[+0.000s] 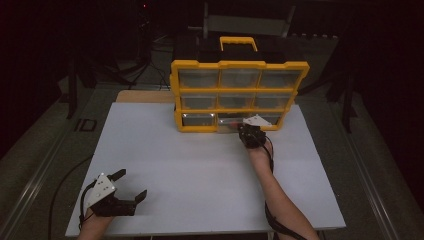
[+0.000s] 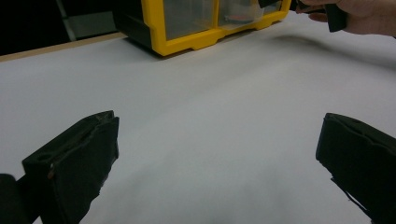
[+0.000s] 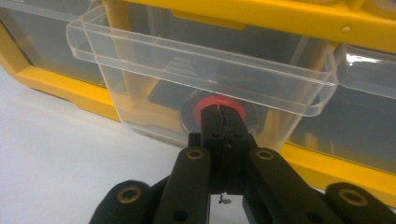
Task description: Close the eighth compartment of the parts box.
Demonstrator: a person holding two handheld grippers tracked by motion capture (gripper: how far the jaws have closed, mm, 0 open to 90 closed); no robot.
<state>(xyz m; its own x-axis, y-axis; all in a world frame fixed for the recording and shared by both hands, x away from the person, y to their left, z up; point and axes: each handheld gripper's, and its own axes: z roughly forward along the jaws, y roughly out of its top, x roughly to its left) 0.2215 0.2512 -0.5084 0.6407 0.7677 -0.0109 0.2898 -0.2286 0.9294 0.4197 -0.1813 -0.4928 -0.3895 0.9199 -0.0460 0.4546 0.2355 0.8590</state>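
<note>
Clear plastic drawer (image 3: 201, 88) juts from the yellow organiser's (image 1: 239, 95) bottom row at frame centre, directly ahead of the right hand-held gripper (image 3: 219, 114), jaws pinched together at its front wall. Left hand-held gripper (image 1: 131, 186) idles wide, lower left.

Right gripper (image 3: 223, 116) tips obscure part of the red item (image 3: 219, 103); item identity indeterminate behind the clear drawer (image 3: 196, 79).
</note>
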